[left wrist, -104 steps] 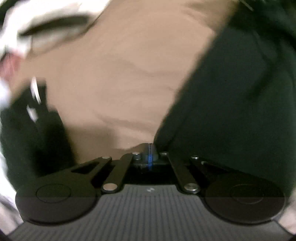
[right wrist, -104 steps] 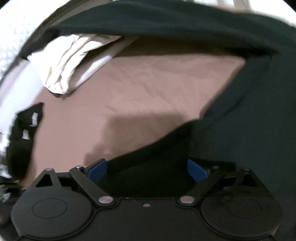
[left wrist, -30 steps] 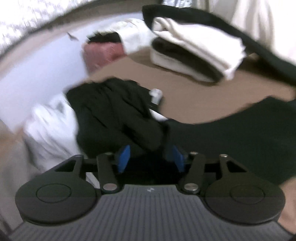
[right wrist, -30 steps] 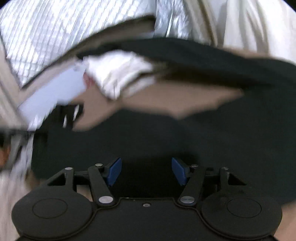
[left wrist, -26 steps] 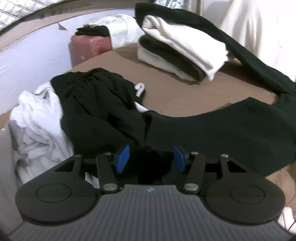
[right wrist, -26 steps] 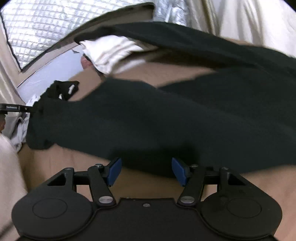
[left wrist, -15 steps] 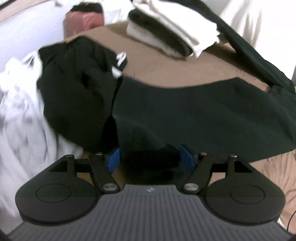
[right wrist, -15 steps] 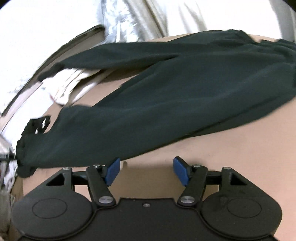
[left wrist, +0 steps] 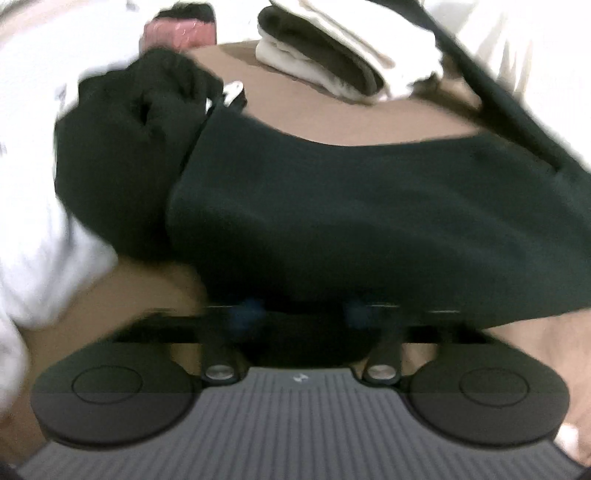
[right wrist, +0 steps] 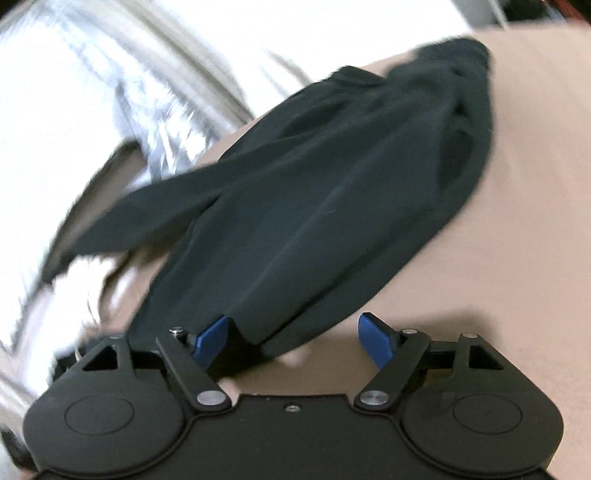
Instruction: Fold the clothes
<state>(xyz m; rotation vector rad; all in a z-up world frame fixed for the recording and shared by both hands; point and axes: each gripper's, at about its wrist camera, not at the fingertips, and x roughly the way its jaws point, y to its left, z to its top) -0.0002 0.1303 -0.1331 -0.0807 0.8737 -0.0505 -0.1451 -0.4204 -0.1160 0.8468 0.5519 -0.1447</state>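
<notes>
A dark green-black garment (left wrist: 369,221) lies spread across the brown surface (left wrist: 332,110). Its near hem reaches down to my left gripper (left wrist: 300,312), which is open, with the hem between its blurred blue pads. In the right wrist view the same garment (right wrist: 332,184) runs from the lower left up to a bunched end at the upper right. My right gripper (right wrist: 293,341) is open. The cloth's near corner lies against its left pad (right wrist: 210,339), and its right pad sits over bare brown surface (right wrist: 517,221).
A crumpled black garment (left wrist: 129,147) and white clothes (left wrist: 29,221) are heaped at the left. A folded white and dark stack (left wrist: 351,55) sits at the back beside a pink box (left wrist: 177,31). A silver quilted wall (right wrist: 166,122) rises behind.
My left gripper, shut 3.5 s ago, has opened and dropped close to the garment's hem. The right gripper has swung round, so the garment now runs lengthwise away from it.
</notes>
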